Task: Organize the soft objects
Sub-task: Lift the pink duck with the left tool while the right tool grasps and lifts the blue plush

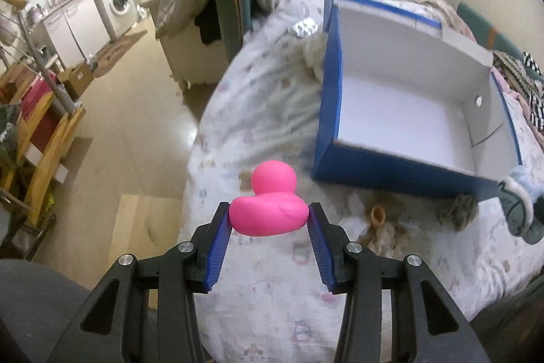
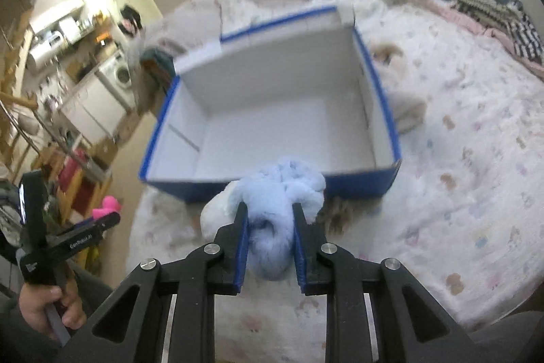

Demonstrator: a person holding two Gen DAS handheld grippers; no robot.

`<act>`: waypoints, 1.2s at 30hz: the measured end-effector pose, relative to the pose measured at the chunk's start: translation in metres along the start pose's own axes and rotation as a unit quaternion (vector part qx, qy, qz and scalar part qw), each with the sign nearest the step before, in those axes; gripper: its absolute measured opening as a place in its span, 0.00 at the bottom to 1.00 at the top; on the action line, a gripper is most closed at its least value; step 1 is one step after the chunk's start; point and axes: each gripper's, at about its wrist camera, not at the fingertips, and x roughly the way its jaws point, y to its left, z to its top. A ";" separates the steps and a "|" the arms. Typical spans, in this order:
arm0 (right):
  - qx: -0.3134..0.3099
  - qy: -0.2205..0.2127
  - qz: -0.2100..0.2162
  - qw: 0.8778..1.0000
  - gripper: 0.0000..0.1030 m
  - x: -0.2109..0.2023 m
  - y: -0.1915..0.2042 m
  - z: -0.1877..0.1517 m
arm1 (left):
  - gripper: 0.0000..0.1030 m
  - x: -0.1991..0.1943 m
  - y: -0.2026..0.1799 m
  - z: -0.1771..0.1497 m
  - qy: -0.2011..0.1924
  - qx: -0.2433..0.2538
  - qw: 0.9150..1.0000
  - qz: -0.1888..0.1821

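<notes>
**Both grippers loaded, box beyond both**

Left: your left gripper [image 1: 268, 213] is clamped on the pink rubber duck [image 1: 268, 206]. The blue pads [image 1: 217, 247] press the duck's body from both sides, with a wide gap between the jaws, filled by the duck. The duck's head points up and away from the camera. It's held in the air over the near edge of the bed [image 1: 272, 278], short of the box.

Right: your right gripper [image 2: 268, 213] is closed on the light blue plush [image 2: 275, 210]. The jaws are fairly narrow and the fluffy material bulges out in front of and above the fingertips, with more hanging down between the pads. A white part of the plush sticks out to the left of the fingers. It sits just in front of the box's near wall; I can't tell whether it touches it.

The blue box [image 2: 360, 186] with the white interior lies open on the patterned bedspread [image 2: 459, 159]. In the left wrist view it's ahead and to the right of the duck.

Still on the bed: a tan fuzzy item [image 1: 457, 210] against the box's front wall and a beige plush [image 2: 404, 104] beside its right wall.

In the right wrist view your left hand [image 2: 51, 305] grips the other tool's handle at lower left, duck [image 2: 108, 205] visible at its tip.

Both views are motion-blurred, so fine detail is unreliable.
</notes>
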 end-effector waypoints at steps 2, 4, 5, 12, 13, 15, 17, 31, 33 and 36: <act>0.000 -0.025 0.008 1.000 0.24 -0.009 0.002 0.003 | 0.40 -0.008 -0.003 0.006 -0.012 0.003 1.000 0.000; -0.003 -0.049 0.011 0.999 0.24 -0.017 0.003 0.010 | 0.40 -0.013 -0.006 0.013 -0.018 0.005 1.000 -0.005; -0.003 -0.061 0.012 0.998 0.24 -0.021 0.004 0.014 | 0.40 -0.014 -0.009 0.017 -0.020 0.007 1.000 -0.009; 0.003 -0.122 0.000 0.993 0.24 -0.032 0.000 0.042 | 0.40 -0.024 -0.029 0.045 -0.039 0.030 0.998 -0.028; 0.005 -0.124 0.002 0.992 0.24 -0.031 -0.002 0.045 | 0.40 -0.025 -0.032 0.051 -0.043 0.035 0.998 -0.028; 0.006 -0.127 0.000 0.992 0.24 -0.028 -0.005 0.052 | 0.40 -0.025 -0.039 0.060 -0.049 0.042 0.997 -0.030; 0.003 -0.127 -0.008 0.992 0.24 -0.025 -0.007 0.058 | 0.41 -0.022 -0.044 0.070 -0.051 0.048 0.997 -0.033; -0.005 -0.082 -0.028 0.996 0.24 0.039 -0.019 0.091 | 0.40 0.027 -0.099 0.102 -0.043 0.114 0.992 -0.036; -0.011 -0.073 -0.033 0.997 0.24 0.051 -0.018 0.093 | 0.40 0.037 -0.104 0.105 -0.041 0.118 0.991 -0.040; -0.021 -0.058 -0.041 0.997 0.24 0.066 -0.017 0.094 | 0.40 0.052 -0.110 0.107 -0.044 0.117 0.991 -0.048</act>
